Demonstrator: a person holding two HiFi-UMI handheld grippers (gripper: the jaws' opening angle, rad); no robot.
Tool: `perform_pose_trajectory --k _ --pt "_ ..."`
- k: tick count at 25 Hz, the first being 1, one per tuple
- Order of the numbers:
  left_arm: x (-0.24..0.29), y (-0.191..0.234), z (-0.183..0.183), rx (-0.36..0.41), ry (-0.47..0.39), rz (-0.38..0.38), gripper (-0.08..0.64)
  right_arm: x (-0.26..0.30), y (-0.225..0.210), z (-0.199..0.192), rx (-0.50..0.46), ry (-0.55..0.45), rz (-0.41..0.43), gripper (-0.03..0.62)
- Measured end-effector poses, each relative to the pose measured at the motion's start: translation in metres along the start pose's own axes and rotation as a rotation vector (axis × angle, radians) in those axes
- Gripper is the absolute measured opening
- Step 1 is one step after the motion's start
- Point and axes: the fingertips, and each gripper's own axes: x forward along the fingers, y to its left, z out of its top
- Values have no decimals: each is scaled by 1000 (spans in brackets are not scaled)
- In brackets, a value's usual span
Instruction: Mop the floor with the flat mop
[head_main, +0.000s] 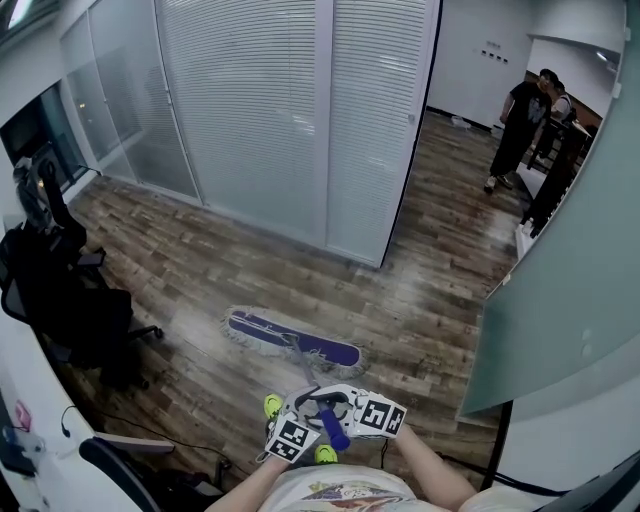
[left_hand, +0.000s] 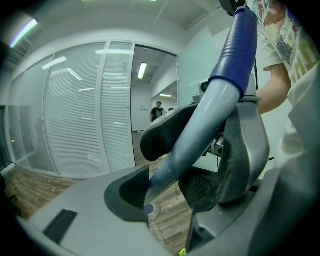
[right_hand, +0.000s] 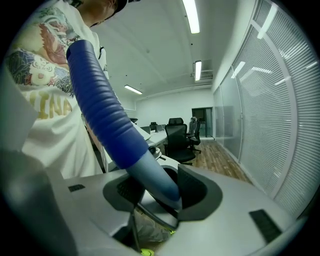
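As the left tool (left_hand: 200, 150) and right tool (right_hand: 160, 187) clamp the mop handle (head_main: 332, 425), mopping seems underway; next, slide the mop head (head_main: 295, 340) onward.

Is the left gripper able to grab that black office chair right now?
Probably not: the left gripper is clamped on the blue-and-grey mop handle, and the black office chair stands well off to the left across wooden floor.

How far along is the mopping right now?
Done: both the left tongs and right tongs clamp the mop handle, and the mop head lies flat on the wood floor. In hand: the mopping stroke. Left: I cannot tell which boards are already wiped.
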Motion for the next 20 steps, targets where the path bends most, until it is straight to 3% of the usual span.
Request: perform_pose_trajectory --k 9,20 --pt "19 22 -4 23 13 -30 173 8 -27 -7 3 -7 -6 183" --pt "28 115 -9 -11 -21 -23 173 67 -97 6 2 0 0 190"
